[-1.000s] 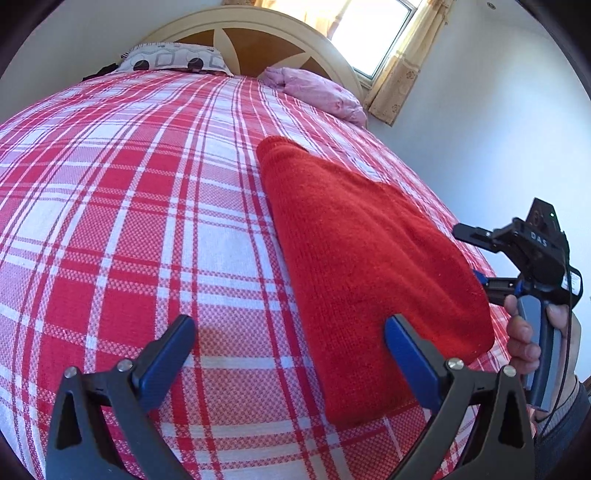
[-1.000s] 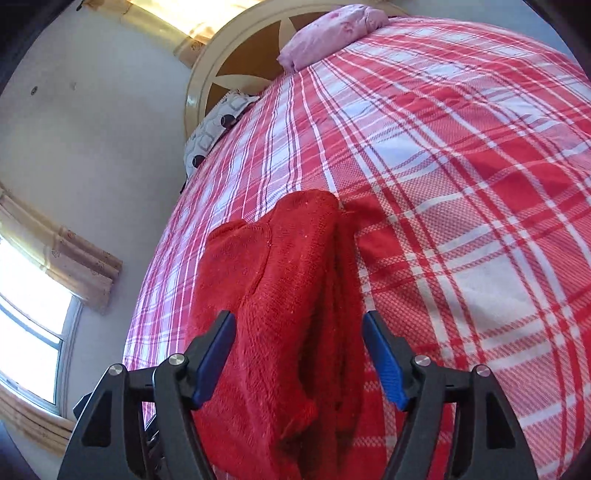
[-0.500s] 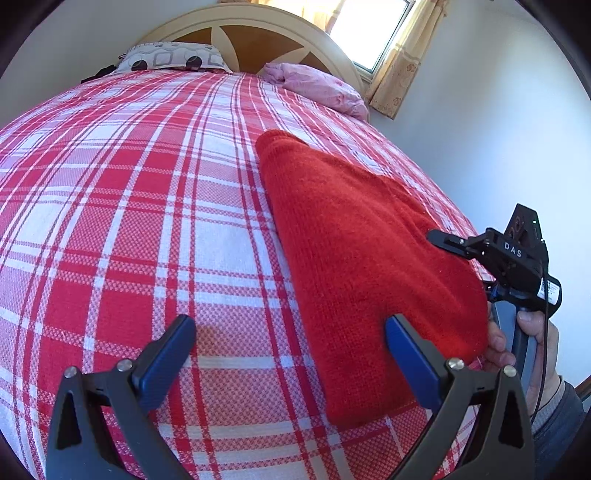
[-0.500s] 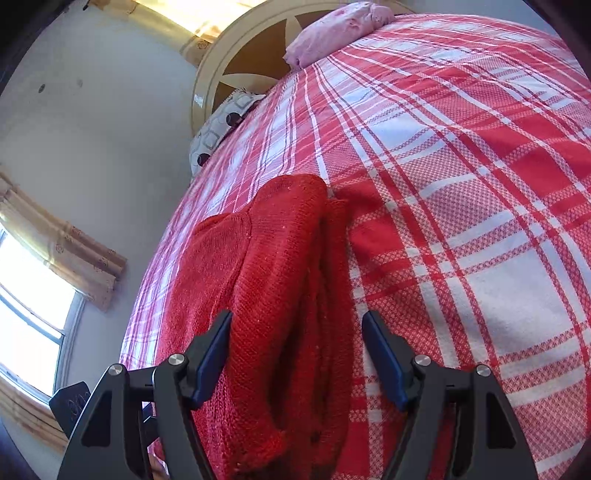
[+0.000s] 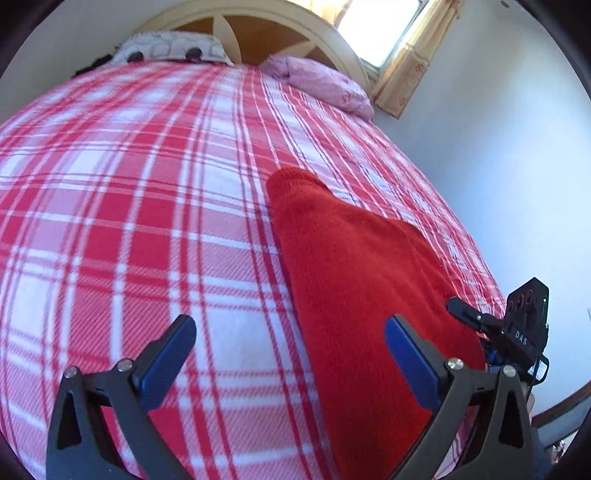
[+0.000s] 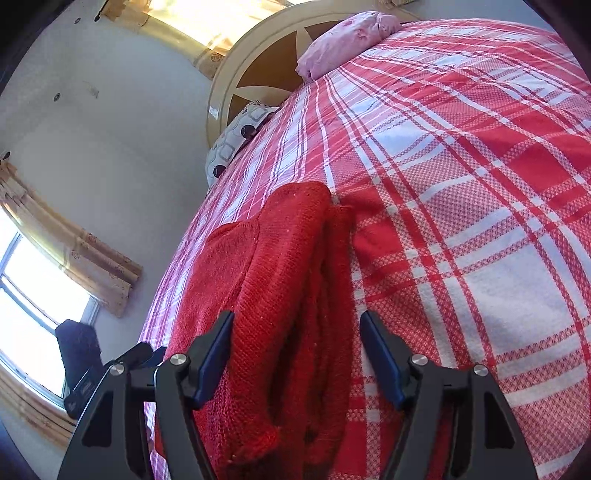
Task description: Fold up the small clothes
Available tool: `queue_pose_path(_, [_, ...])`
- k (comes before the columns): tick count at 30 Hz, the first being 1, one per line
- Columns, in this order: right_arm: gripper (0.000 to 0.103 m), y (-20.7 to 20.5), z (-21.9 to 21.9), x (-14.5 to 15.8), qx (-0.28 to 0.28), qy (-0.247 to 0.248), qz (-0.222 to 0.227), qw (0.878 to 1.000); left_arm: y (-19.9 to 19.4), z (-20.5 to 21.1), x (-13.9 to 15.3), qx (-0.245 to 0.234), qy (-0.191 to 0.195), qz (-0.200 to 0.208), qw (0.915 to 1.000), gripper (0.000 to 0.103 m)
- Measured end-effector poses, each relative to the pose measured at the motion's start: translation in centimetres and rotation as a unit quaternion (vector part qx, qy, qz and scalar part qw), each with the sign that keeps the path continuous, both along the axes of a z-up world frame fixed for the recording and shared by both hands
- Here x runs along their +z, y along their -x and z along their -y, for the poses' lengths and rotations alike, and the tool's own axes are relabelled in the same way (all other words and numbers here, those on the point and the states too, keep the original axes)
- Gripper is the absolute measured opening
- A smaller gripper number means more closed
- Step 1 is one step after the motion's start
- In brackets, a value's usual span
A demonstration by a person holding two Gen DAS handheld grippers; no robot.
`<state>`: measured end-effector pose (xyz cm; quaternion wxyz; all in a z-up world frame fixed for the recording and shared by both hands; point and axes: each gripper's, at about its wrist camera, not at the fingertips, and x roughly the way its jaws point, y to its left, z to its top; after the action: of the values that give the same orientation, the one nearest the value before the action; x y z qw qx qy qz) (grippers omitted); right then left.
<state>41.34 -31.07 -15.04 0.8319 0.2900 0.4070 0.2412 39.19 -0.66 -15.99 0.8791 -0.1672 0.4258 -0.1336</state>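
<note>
A red knitted sweater (image 5: 354, 280) lies folded lengthwise on the red-and-white plaid bedspread (image 5: 155, 229), near the bed's right edge. My left gripper (image 5: 291, 343) is open above the bed; its left finger is over the plaid and its right finger over the sweater's near end. In the right wrist view the sweater (image 6: 284, 280) shows stacked folded layers. My right gripper (image 6: 297, 339) straddles those layers at the near end, and its jaws are closing. A gap still shows beside the right pad. The right gripper's body (image 5: 517, 332) sits at the sweater's far side.
A patterned pillow (image 5: 170, 50) and a pink pillow (image 5: 321, 83) lie by the rounded headboard (image 5: 258, 22). A white wall (image 5: 498, 155) and a curtained window (image 5: 384, 26) run close along the bed's right side. Plaid bedspread stretches to the left of the sweater.
The left wrist view has pulled back, so the sweater sits farther off and lower right. The right gripper has sunk closer to the sweater's near end, its jaws slightly narrower.
</note>
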Motion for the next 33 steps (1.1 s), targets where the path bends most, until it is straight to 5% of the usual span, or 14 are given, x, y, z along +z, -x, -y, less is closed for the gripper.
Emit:
queue_pose_path(5, [0.063, -0.1, -0.1, 0.0, 0.005, -0.002, 0.002, 1.000, -2.2, 1.3, -2.1, -0.026, 0.040, -0.030, 0.9984, 0.099])
queue_pose_path(14, [0.060, -0.6, -2.1, 0.1, 0.036, 0.034, -0.001, 0.999, -2.5, 3.8, -2.3, -0.059, 0.022, 0.002, 0.9980, 0.092])
queue_pose_path(16, [0.055, -1.0, -1.5, -0.2, 0.033, 0.016, -0.020, 0.999, -2.7, 4.2, -2.2, -0.066, 0.027, 0.003, 0.9975, 0.080])
queue_pose_path(17, [0.051, -1.2, -1.4, -0.2, 0.030, 0.011, -0.030, 0.999, -2.8, 4.4, -2.3, -0.080, 0.046, -0.006, 0.9957, 0.063])
queue_pose_path(19, [0.046, -1.2, -1.6, 0.1, 0.028, 0.014, -0.038, 0.999, -2.6, 4.2, -2.1, -0.066, 0.051, -0.005, 0.9965, 0.058])
queue_pose_path(21, [0.043, -0.8, -2.2, 0.8, 0.025, 0.036, -0.027, 0.999, -2.1, 4.1, -1.4, -0.064, 0.041, 0.007, 0.9971, 0.042])
queue_pose_path(24, [0.039, -0.1, -2.6, 1.9, 0.021, 0.035, -0.006, 0.999, -1.0, 3.1, 0.2, -0.061, 0.049, 0.019, 0.9968, 0.034])
queue_pose_path(33, [0.036, 2.6, -7.6, 4.5, 0.071, 0.004, 0.021, 0.997, 5.5, -1.8, 5.0, -0.035, 0.064, 0.076, 0.9944, 0.032])
